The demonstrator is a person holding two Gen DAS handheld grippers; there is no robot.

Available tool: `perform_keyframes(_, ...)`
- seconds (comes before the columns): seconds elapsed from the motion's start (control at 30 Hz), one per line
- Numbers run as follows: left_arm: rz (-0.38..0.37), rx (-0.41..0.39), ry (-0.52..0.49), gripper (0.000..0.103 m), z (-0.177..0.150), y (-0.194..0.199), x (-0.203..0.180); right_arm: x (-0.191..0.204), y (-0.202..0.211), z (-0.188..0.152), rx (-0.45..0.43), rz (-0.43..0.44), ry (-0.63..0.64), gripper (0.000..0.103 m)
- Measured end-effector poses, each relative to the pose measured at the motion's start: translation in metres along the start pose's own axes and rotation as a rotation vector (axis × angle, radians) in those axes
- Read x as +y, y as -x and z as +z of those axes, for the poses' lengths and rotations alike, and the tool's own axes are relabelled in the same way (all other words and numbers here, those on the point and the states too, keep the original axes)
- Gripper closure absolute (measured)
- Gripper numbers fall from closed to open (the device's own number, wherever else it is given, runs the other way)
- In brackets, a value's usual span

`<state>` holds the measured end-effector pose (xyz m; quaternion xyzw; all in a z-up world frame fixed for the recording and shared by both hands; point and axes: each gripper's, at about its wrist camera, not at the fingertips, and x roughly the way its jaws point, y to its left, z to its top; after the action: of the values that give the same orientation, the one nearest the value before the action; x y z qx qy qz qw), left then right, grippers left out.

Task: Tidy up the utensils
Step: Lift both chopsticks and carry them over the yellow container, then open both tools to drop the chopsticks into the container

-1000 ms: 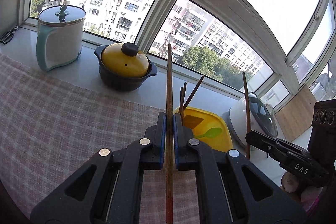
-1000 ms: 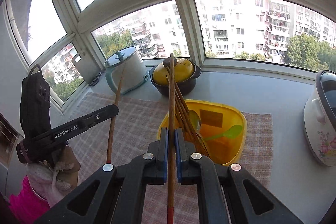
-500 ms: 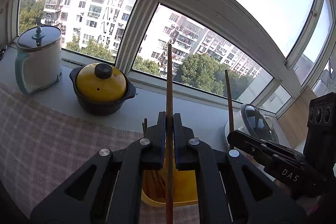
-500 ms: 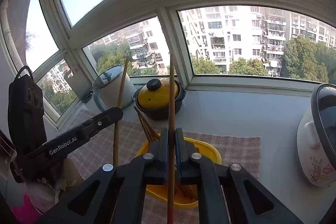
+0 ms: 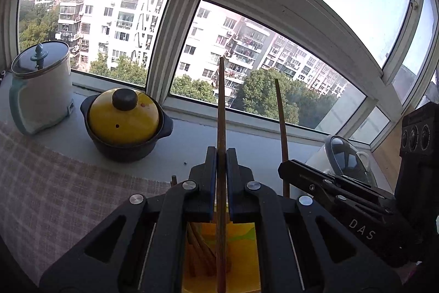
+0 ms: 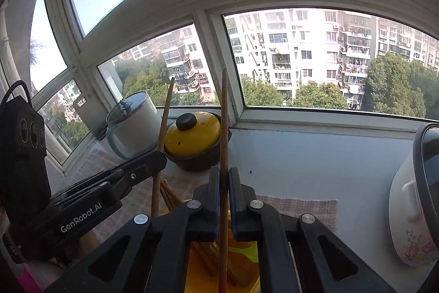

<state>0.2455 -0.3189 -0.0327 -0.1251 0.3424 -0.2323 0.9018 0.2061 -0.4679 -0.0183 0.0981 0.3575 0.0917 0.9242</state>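
On the windowsill counter, over the checked cloth [image 5: 55, 199]: both grippers hang above a yellow bin [image 5: 241, 260], seen from each wrist view through the gap below the jaws.

Left gripper [image 5: 221, 155]: jaws clamped on a single wooden chopstick [image 5: 221, 106], held near upright, upper end against the window, lower end reaching down over the bin's interior. Right gripper [image 6: 224, 175]: same posture, clenched on a second chopstick [image 6: 224, 122], its reddish lower tip over the bin. The two tools sit just beside each other; each shows in the other's view.

Already in the bin: a bundle of brown chopsticks [image 6: 170, 197] leaning toward one side, and a patch of green, probably a spoon, mostly hidden by the jaws.

Off to the back, untouched: yellow-lidded pot [image 5: 123, 122], white lidded canister [image 5: 41, 89], a rice cooker [image 6: 411, 197] at the far right.

Progress, as a judgement: well on. Most sticks appear binned; these two are positioned but not yet released. Left to do: lower and let go of both. Whether other utensils lie loose on the cloth cannot be told; the tools block most of it.
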Motion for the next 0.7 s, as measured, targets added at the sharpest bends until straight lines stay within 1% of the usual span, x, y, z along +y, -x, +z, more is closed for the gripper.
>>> perform_keyframes(0.2, -0.003, -0.008, 0.011, 0.099, 0.001, -0.003, 0.004, -0.008, -0.012, -0.005, 0.009, 0.015, -0.012, 0.099)
perform_keyframes(0.47, -0.014, 0.002, 0.019, 0.099, -0.005, -0.009, 0.005, -0.019, -0.023, -0.014, 0.028, 0.029, -0.045, 0.099)
perform_keyframes(0.7, -0.020, 0.033, 0.018, 0.099, -0.010, -0.010, 0.006, -0.026, -0.023, -0.023, 0.042, 0.038, -0.060, 0.099)
